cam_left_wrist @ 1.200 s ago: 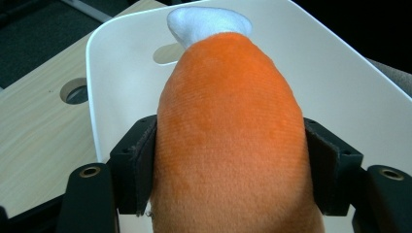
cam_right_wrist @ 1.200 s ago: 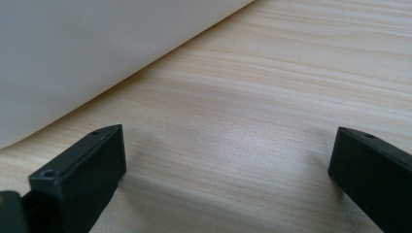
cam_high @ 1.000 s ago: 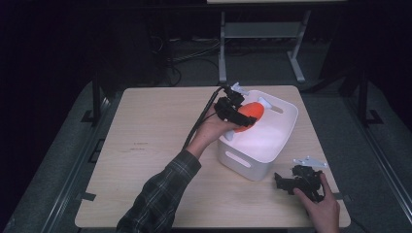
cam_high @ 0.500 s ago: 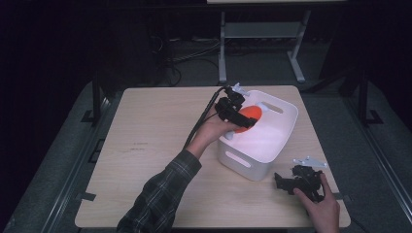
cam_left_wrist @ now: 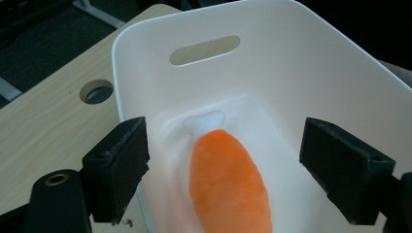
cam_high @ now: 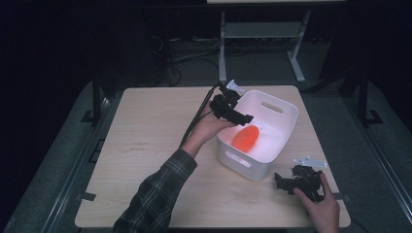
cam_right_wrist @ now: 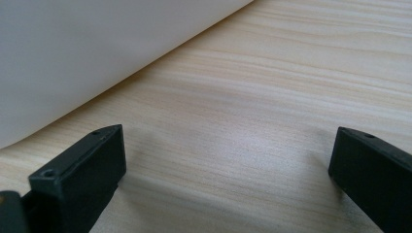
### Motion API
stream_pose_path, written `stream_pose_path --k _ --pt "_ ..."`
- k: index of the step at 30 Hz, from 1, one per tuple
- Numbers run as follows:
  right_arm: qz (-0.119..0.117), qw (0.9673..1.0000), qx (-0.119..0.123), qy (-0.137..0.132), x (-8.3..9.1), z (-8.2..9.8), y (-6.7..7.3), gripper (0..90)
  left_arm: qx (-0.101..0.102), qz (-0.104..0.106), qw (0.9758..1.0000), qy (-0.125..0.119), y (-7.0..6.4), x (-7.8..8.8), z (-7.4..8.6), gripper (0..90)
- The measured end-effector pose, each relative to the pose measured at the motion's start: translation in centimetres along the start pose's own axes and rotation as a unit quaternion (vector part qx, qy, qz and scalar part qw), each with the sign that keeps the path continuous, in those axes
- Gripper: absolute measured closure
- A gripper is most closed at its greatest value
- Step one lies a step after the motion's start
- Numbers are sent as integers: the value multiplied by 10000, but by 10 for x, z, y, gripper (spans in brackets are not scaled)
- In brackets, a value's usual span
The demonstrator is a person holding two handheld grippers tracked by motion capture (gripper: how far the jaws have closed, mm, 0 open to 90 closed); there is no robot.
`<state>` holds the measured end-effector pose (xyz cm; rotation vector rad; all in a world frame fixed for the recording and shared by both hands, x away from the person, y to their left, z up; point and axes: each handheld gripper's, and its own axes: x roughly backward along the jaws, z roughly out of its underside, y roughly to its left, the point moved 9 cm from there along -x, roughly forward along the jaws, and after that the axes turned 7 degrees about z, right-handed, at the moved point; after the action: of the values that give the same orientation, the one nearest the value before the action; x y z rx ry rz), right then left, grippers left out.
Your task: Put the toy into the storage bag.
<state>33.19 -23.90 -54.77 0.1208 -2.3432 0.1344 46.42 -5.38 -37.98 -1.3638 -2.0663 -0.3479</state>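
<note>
A: Where's the orange plush carrot [cam_left_wrist: 228,182]?
B: Lying in the white bin [cam_left_wrist: 340,82], seemingly loose. The left gripper [cam_left_wrist: 223,170] has just been opening above it, empty.
A: The right gripper [cam_right_wrist: 226,170]?
B: Spread wide over the table [cam_right_wrist: 272,97].

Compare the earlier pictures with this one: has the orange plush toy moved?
Yes. The orange plush toy has dropped from the left gripper, whose jaws have just been opening, onto the white bin's floor.
</note>
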Motion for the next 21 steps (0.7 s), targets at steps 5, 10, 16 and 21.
stream_pose_path --k 5,10,16,21 --pt "-3 10000 -8 4 0 0 0 0 -67 -17 10000 -7 0 10 2 168" --pt "-1 10000 3 0 0 0 0 0 -79 28 10000 -44 2 21 7 161" --pt "-1 10000 0 0 0 0 0 0 -92 8 9999 -138 5 33 11 158" --pt "0 10000 7 -4 0 0 0 0 -98 -7 9997 -211 6 43 16 148"
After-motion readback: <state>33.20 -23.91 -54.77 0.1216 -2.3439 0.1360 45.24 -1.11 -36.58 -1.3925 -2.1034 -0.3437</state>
